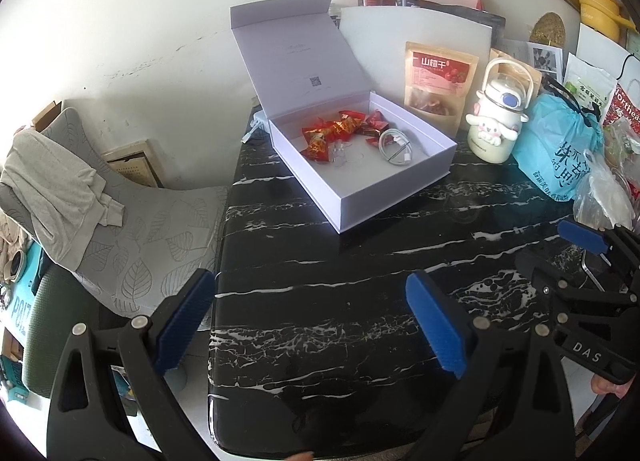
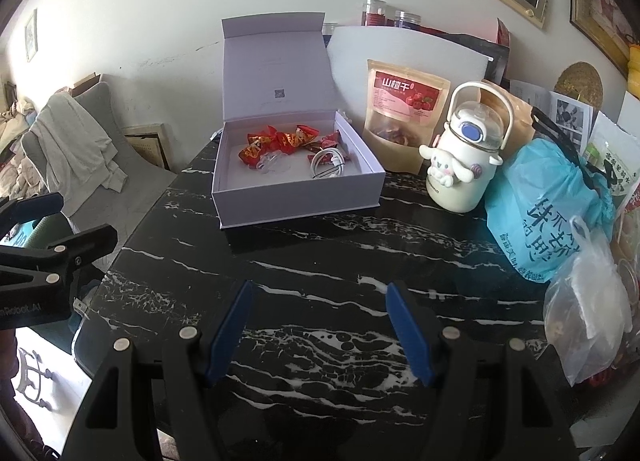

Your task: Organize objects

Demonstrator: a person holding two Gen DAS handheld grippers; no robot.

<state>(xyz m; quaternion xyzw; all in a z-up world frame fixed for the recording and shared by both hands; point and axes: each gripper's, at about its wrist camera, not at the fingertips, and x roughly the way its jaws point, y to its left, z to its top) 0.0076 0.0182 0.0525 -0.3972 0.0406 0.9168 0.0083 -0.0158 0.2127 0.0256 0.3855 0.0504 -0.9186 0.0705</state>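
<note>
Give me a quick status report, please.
Both claws, left and right, open, empty. Box open, candies and cable inside. Nothing in the way.

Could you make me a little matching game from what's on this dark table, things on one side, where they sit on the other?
Things:
1. red candy wrappers
2. white character bottle
3. blue plastic bag
4. snack pouch

Places:
A. right of the bottle
B. inside the open white box
C. standing behind the box's right corner
D. between pouch and blue bag

Pairs: 1-B, 2-D, 3-A, 4-C
</note>
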